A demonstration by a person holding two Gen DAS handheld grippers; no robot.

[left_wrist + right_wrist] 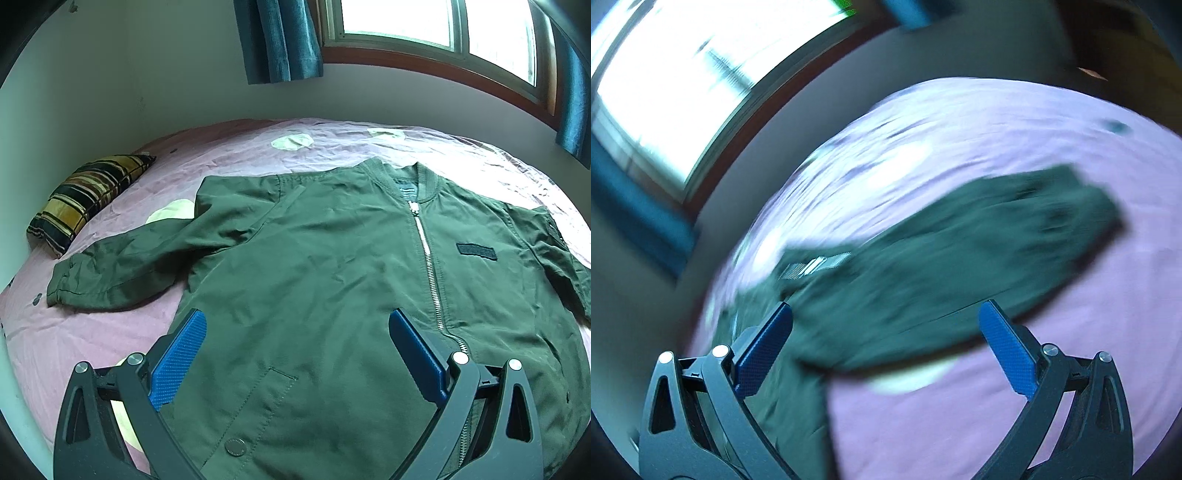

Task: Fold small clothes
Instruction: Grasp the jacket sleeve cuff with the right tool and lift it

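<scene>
A dark green zip-up jacket (332, 266) lies face up and spread flat on the pink bed sheet (229, 147), collar toward the window. Its left sleeve (125, 269) stretches out toward the pillow. My left gripper (297, 325) hovers open above the jacket's lower front, nothing between its blue pads (181, 354). The right wrist view is blurred by motion. There the jacket's other sleeve (990, 236) extends over the sheet (1034, 369), and my right gripper (886, 321) stands open above that sleeve, holding nothing.
A striped yellow-and-black pillow (88, 199) sits at the bed's far left against the wall. A window (436, 22) with teal curtains (280, 40) is behind the bed. Bare sheet lies left of the jacket and to the right of the sleeve.
</scene>
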